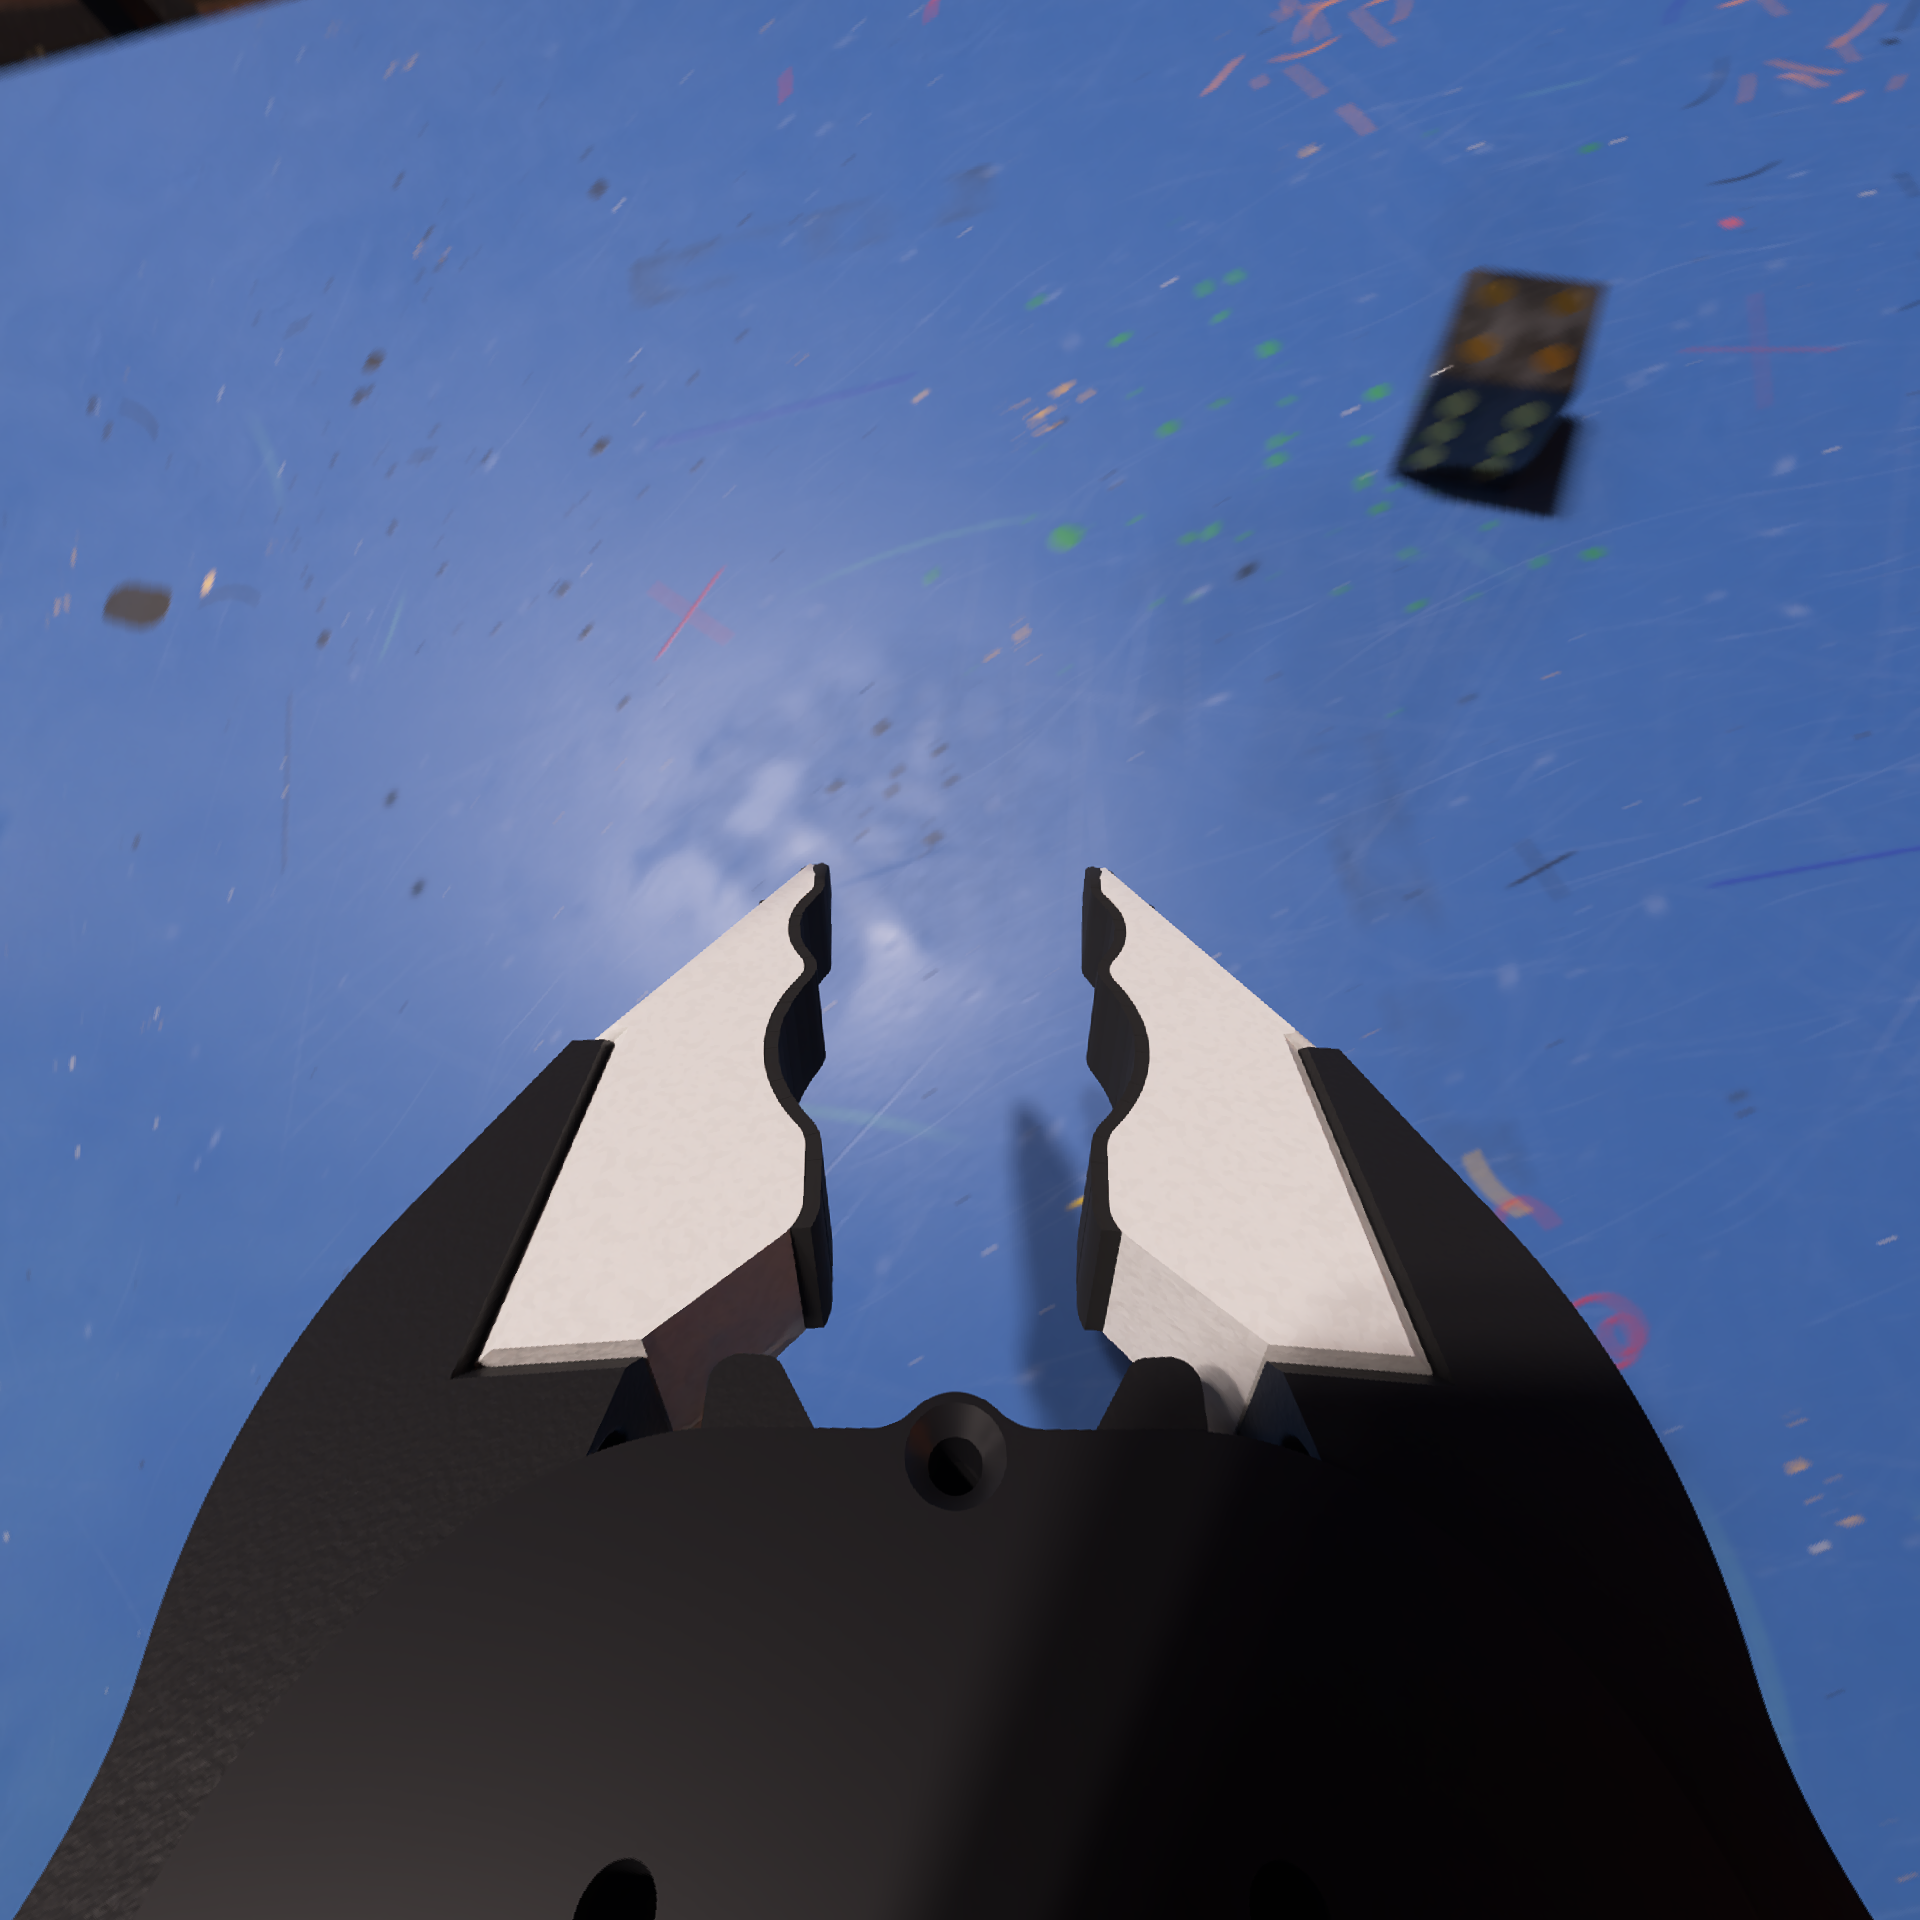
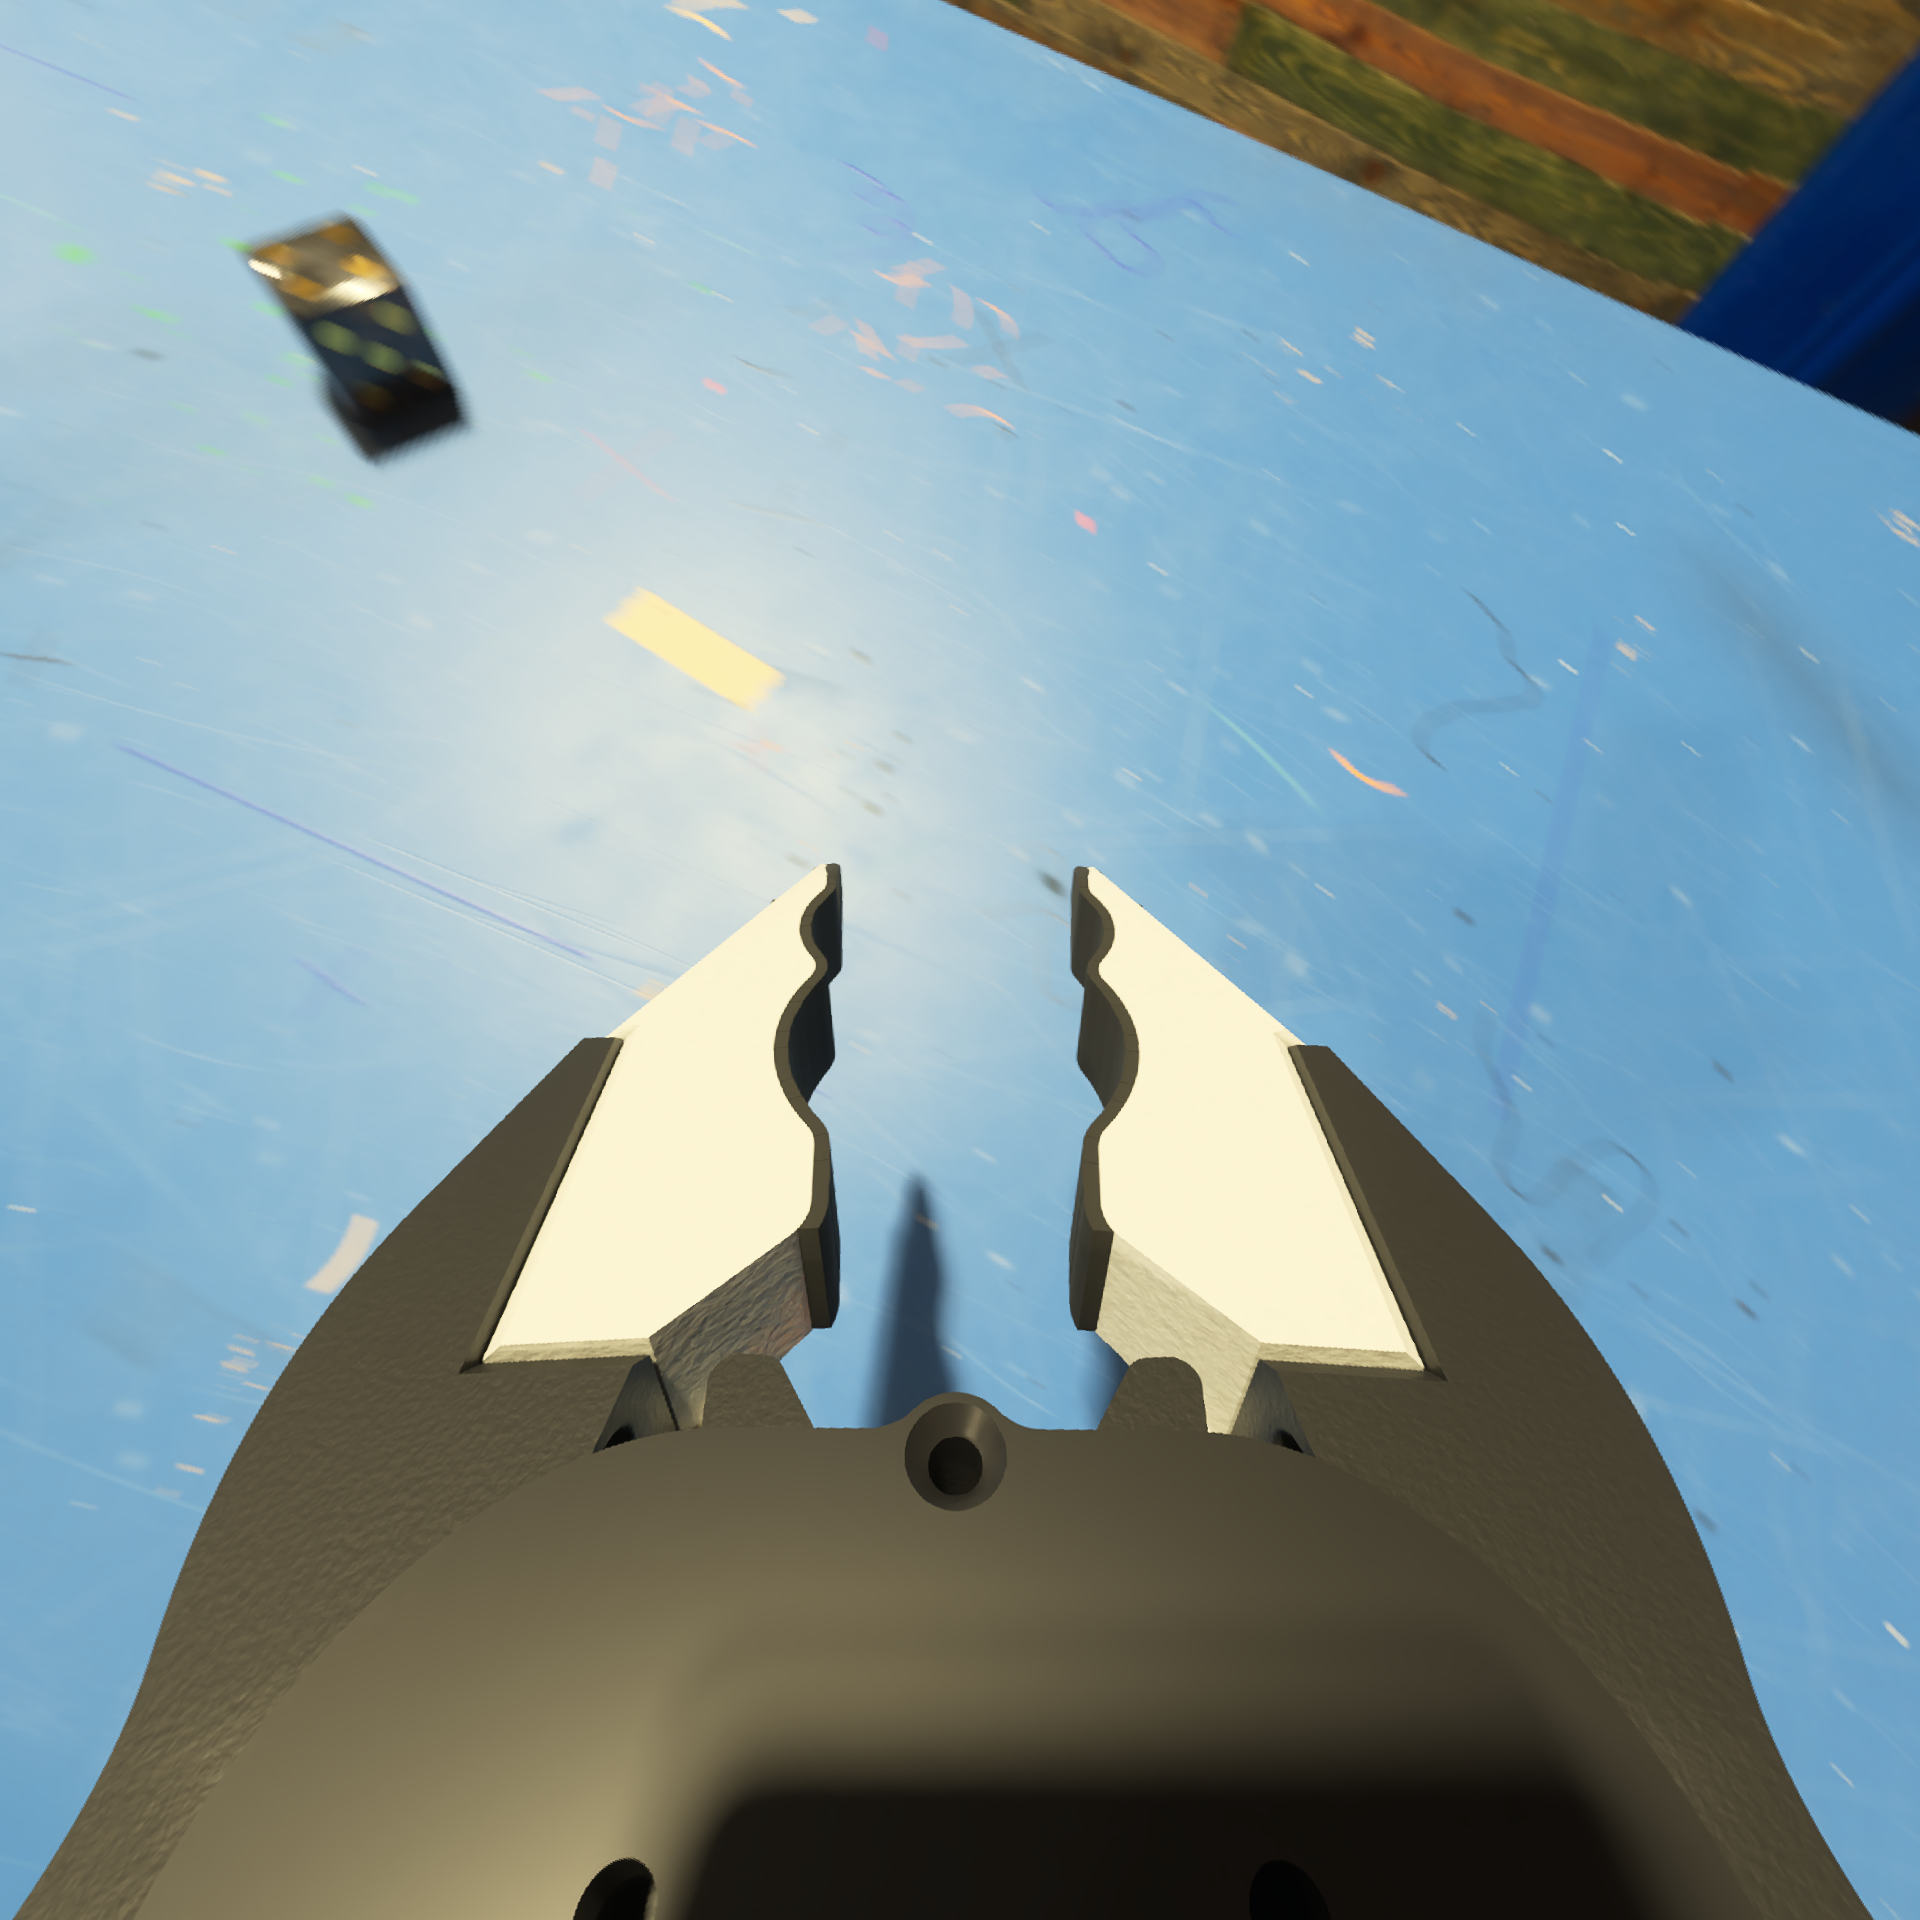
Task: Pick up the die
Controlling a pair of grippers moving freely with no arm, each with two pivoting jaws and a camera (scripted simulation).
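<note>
While the dark die sits alone on the scuffed blue table, well ahead of both tools, the left gripper and right gripper hang parted and empty; whichever approaches should square its fingers to opposite die faces before descending

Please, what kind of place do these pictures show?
Probably a workshop or craft bench. The blue table is scratched and speckled with paint flecks, a dark die sits on it, and past its edge lies a wooden plank floor. Both grippers, left and right, are open.
</note>
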